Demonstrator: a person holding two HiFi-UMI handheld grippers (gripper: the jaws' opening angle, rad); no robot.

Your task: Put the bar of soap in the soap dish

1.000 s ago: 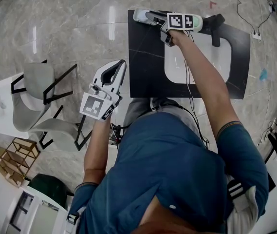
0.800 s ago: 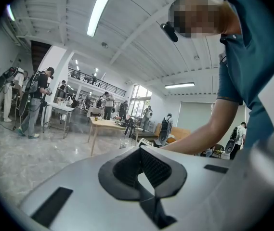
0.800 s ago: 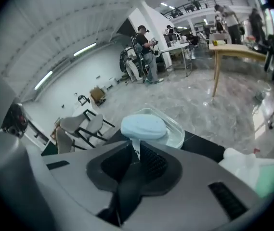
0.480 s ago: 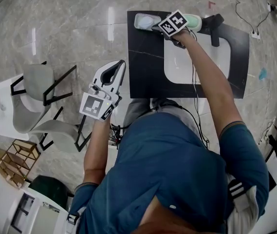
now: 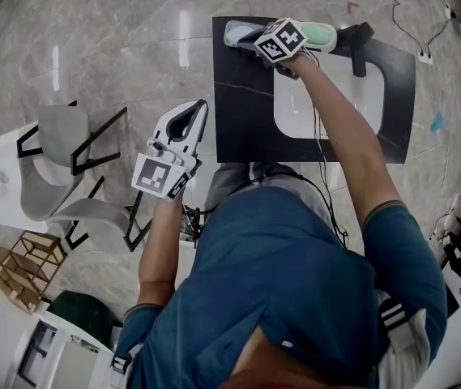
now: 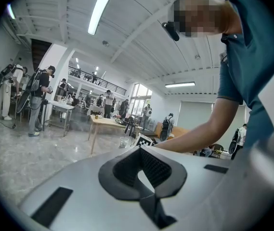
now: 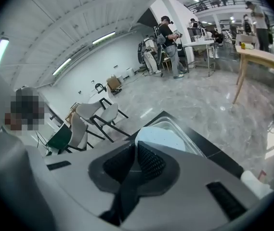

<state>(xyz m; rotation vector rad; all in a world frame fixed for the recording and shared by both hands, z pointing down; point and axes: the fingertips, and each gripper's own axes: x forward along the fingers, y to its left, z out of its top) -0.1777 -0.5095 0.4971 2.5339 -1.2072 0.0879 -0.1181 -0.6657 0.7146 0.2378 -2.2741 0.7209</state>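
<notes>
A pale marble floor [image 5: 117, 39] runs under everything, and on it the person stands at the near edge of a black counter [image 5: 242, 120]. A white sink [image 5: 327, 108] is let into the right part of the counter, and a black tap [image 5: 360, 47] rises at the far edge behind it. Off to the left, well clear of the counter, a grey chair [image 5: 64, 148] stands on the floor. The left gripper [image 5: 203, 105] is held out over the floor just off the counter's near left corner, pointing roughly level. Its jaws are drawn together at the tips with nothing between them. The right arm reaches across the sink to the counter's far left corner, where the right gripper [image 5: 249, 40] tilts down. Its jaws are clenched and empty. A pale green object [image 5: 321, 32] lies along the far edge between that gripper and the tap; I can't make out what it is. Right at the far left corner sits a clear dish [image 7: 187, 133], directly beyond the right jaw tips. The soap [image 7: 163, 137], a pale oval bar, lies inside the dish. From here I can't tell whether the jaw tips touch it.
</notes>
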